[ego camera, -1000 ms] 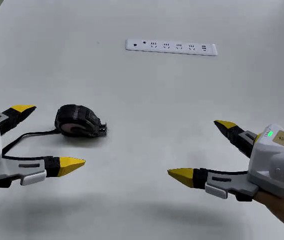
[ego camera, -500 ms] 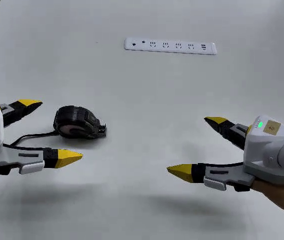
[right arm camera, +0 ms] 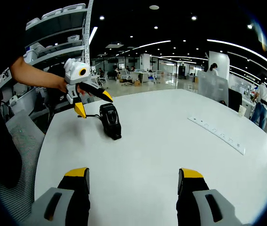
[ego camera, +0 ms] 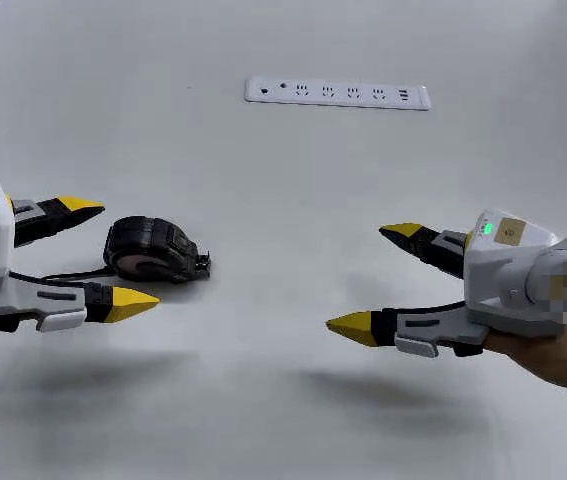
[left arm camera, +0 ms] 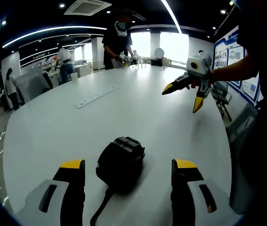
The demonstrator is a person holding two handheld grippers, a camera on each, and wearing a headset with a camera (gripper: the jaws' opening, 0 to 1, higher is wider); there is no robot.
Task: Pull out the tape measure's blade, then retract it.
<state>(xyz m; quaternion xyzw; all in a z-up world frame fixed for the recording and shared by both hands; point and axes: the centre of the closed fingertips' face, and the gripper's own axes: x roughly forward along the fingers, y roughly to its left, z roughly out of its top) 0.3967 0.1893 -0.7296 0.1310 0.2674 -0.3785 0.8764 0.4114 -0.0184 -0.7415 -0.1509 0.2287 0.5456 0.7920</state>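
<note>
A black tape measure (ego camera: 151,251) lies on the white table (ego camera: 293,180), its blade tip pointing right and a black cord trailing left. My left gripper (ego camera: 95,252) is open, its yellow-tipped jaws standing on either side of the tape measure's left end without touching it. In the left gripper view the tape measure (left arm camera: 121,162) sits between and just ahead of the jaws of the left gripper (left arm camera: 128,169). My right gripper (ego camera: 375,280) is open over bare table to the right, well apart from the tape measure. The right gripper view has the tape measure (right arm camera: 110,120) far ahead.
A white power strip (ego camera: 337,94) lies flat at the far side of the table. In the gripper views, people stand and sit in the office beyond the table, and shelving (right arm camera: 53,28) rises at the left.
My left gripper has moved forward so its jaws now flank the tape measure. My right gripper has shifted left and slightly up. The tape measure has stayed put.
</note>
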